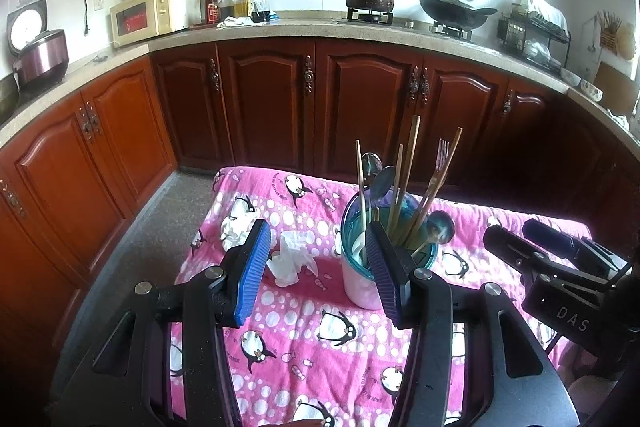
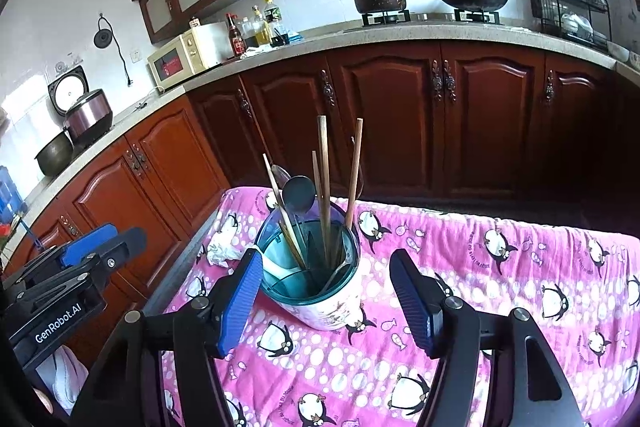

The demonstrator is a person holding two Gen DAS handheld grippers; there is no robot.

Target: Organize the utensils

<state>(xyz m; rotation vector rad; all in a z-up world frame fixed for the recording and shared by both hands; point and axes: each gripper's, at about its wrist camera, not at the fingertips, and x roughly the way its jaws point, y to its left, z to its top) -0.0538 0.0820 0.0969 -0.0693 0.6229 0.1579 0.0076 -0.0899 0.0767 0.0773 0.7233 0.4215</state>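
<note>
- Utensils stand upright in a holder (image 2: pixel 320 291), a cup with a teal rim and pale body, on a pink penguin-print cloth (image 2: pixel 520 267) that covers the table.
- Wooden chopsticks (image 2: pixel 325 187) and a dark spoon (image 2: pixel 298 193) rise from the holder in the right wrist view; the left wrist view also shows a fork (image 1: pixel 442 155) leaning toward 1 o'clock.
- The right gripper (image 2: pixel 328 303) has its blue pads spread wide at either side of the holder, touching nothing I can see; the holder sits at 12 o'clock from it.
- The left gripper (image 1: pixel 318 273) has its jaws spread and empty; the holder is at 1 o'clock, partly behind its right finger.
- Crumpled white tissues (image 1: pixel 292 259) lie on the cloth at 11 o'clock from the left gripper, just beside the holder.
- A kitchen counter (image 1: pixel 280 31) with a microwave (image 1: pixel 152 11), bottles and pots runs across the background.
</note>
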